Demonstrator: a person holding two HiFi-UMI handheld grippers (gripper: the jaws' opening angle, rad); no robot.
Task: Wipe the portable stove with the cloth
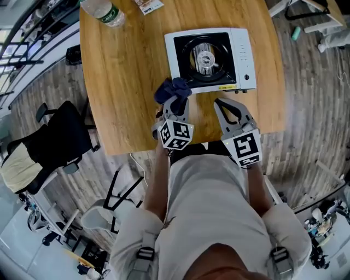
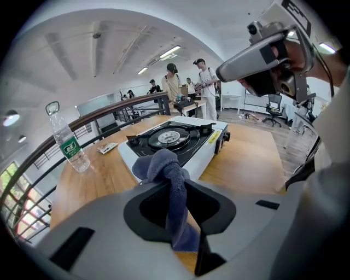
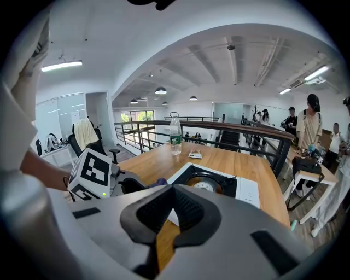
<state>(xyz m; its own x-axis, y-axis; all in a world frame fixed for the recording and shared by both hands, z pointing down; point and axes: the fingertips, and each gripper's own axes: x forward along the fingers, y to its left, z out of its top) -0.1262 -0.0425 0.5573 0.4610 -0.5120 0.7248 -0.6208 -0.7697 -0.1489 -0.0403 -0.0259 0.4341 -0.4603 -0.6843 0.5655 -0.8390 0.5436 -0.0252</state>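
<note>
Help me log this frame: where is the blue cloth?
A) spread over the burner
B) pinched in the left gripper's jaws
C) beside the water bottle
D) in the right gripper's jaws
B: the blue cloth hangs pinched between the jaws of the left gripper.

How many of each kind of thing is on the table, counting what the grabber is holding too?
Portable stove: 1
Water bottle: 1
Small packet: 1
Blue cloth, pinched in the left gripper: 1
Total: 4
</note>
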